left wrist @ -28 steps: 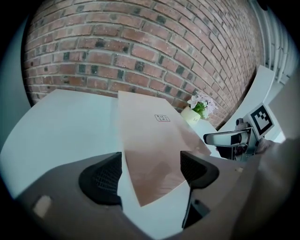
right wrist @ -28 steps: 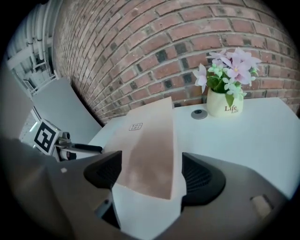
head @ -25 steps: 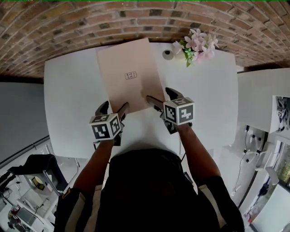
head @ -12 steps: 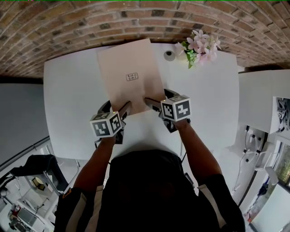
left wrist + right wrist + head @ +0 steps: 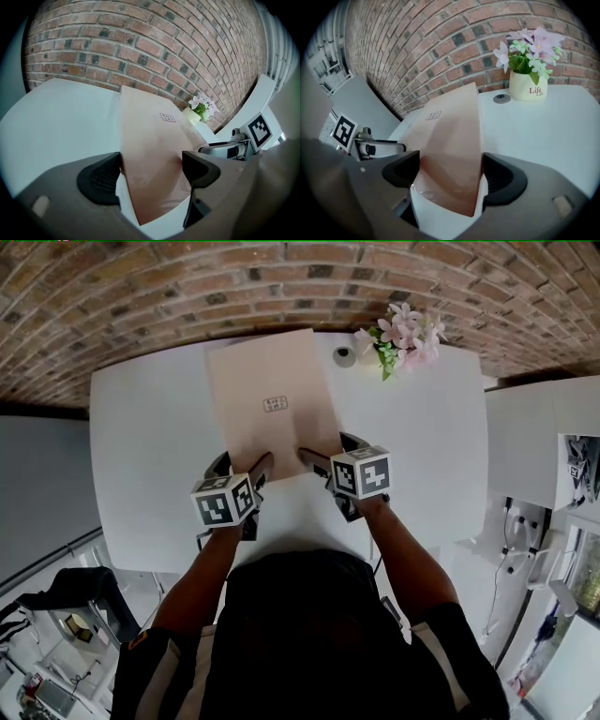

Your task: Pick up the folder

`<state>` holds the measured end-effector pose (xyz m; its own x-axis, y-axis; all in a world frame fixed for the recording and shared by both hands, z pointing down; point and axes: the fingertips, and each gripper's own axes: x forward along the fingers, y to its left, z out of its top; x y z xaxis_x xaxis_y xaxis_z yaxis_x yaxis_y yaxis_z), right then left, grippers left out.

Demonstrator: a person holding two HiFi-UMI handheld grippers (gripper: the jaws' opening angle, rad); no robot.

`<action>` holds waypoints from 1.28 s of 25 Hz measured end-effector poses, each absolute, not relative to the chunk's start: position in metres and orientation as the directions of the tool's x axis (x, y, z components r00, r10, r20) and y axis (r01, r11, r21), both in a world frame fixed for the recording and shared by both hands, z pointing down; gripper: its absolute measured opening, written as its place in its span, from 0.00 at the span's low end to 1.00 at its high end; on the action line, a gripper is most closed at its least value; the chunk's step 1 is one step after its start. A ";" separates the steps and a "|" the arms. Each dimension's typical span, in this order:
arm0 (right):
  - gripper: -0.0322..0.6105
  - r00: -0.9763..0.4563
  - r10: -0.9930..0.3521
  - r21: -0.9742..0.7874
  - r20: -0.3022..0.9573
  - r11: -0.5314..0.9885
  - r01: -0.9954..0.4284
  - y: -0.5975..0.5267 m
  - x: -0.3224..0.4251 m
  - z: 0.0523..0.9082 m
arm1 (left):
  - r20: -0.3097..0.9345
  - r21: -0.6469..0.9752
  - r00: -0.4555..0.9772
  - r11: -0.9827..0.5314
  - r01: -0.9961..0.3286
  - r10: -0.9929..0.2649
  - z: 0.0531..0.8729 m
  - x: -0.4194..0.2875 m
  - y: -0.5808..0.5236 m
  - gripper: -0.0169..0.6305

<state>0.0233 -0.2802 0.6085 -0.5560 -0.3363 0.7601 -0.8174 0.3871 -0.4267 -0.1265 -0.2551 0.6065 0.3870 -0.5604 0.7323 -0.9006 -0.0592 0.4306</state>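
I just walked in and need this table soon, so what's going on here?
A person holds tongs in each hand at a beige folder lying on the white table. The left tongs and right tongs each straddle one near corner of the folder, jaws apart and not closed on it. The folder looks flat, not yet lifted.

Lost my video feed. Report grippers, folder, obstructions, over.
Left gripper and right gripper open, straddling near corners of folder. On white table, not lifted. Flower pot far right, clear.

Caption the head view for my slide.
Left gripper and right gripper, fingers apart, straddle the folder's near corners on a white table.
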 end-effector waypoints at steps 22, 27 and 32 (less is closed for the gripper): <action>0.71 -0.458 -0.587 -0.380 0.667 0.260 -0.888 -0.187 0.042 0.511 | 0.610 0.408 0.517 -0.321 -0.855 -0.601 0.510 -0.109 -0.197 0.66; 0.72 -0.412 -0.643 -0.363 0.646 0.216 -0.906 -0.155 0.041 0.492 | 0.575 0.394 0.565 -0.405 -0.825 -0.592 0.491 -0.108 -0.177 0.66; 0.72 -0.363 -0.690 -0.344 0.626 0.173 -0.923 -0.128 0.032 0.471 | 0.540 0.385 0.614 -0.480 -0.788 -0.575 0.471 -0.112 -0.160 0.66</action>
<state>0.0320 -0.1276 0.4707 -0.3626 -0.6902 0.6263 -0.9230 0.1731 -0.3437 -0.1117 -0.1600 0.4712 0.6141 -0.5752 0.5404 -0.7883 -0.4798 0.3851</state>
